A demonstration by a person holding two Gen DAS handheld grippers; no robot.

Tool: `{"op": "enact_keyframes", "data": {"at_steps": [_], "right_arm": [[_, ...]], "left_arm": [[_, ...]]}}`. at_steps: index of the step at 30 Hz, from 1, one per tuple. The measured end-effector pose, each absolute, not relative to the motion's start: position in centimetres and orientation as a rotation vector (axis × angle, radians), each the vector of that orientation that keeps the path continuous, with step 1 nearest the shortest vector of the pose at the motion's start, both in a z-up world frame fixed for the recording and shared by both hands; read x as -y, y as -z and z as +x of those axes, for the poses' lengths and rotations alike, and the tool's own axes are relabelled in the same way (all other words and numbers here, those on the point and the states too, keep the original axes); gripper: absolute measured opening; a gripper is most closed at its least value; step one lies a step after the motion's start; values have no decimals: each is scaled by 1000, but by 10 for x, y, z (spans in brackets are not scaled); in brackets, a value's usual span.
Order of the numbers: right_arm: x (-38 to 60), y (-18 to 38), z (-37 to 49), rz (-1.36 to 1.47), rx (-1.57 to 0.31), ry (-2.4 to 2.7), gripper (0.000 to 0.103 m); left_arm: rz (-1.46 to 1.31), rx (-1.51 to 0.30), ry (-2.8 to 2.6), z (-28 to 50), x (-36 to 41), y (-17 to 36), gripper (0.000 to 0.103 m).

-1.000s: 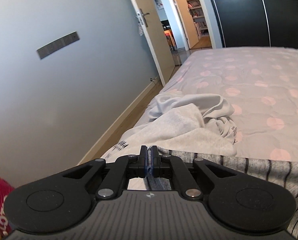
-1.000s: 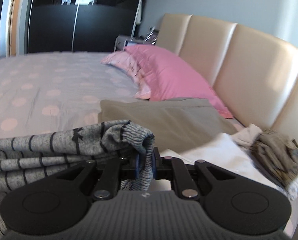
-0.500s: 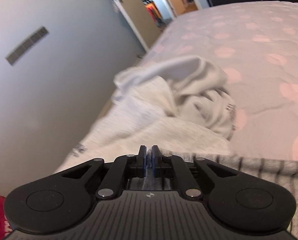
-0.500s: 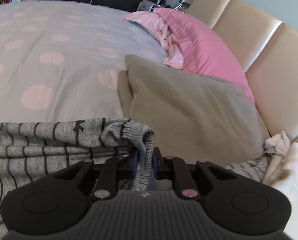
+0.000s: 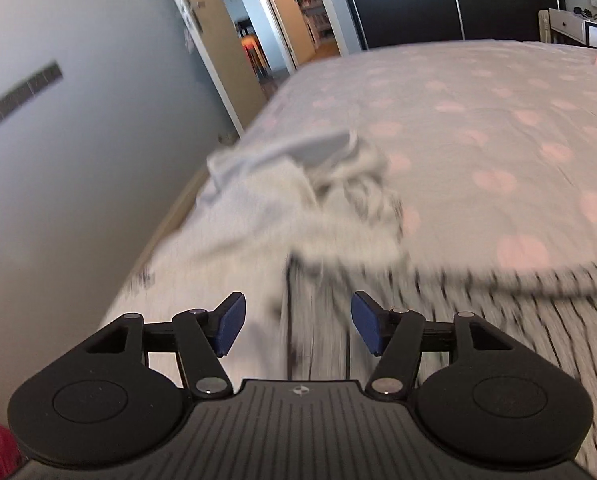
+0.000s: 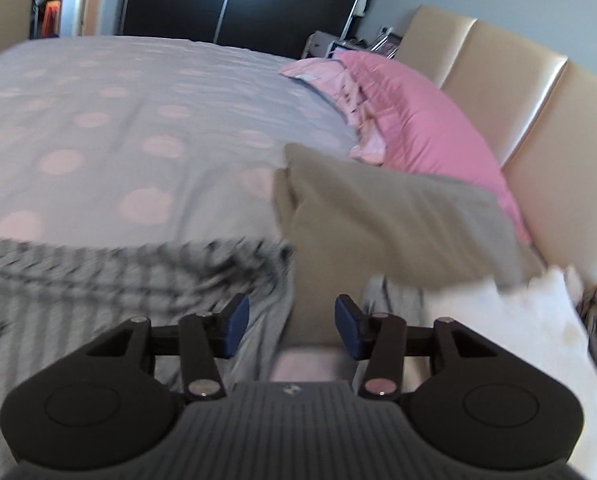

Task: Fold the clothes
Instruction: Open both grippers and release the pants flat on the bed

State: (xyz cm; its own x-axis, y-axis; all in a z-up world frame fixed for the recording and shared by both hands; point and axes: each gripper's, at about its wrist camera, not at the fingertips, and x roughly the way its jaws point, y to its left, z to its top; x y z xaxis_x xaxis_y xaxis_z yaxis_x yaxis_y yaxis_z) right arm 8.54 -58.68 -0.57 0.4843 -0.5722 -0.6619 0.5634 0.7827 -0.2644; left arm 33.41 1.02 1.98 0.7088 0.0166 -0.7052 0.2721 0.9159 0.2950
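A grey striped sweater (image 5: 478, 320) is spread flat on the bed (image 5: 478, 120), blurred, beside a crumpled white garment (image 5: 298, 200).

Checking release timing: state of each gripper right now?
Left gripper: open, jaws just opened, pads clear of the striped grey garment below.
Right gripper: open, jaws just opened, nothing pinched; striped garment lies beneath.

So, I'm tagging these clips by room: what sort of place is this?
A home bedroom, most likely: a wide bed with a dotted cover, a pink pillow against a padded headboard, and a dark wardrobe beyond.
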Motion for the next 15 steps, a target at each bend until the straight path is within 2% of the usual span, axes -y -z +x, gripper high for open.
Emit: {"op": "enact_keyframes", "data": {"at_steps": [10, 15], "right_arm": [[541, -2, -13, 134, -770, 691, 51], [547, 13, -36, 239, -756, 809, 51]], "left_arm": [[178, -1047, 105, 307, -67, 40, 57], [154, -1100, 75, 318, -73, 65, 56]]}}
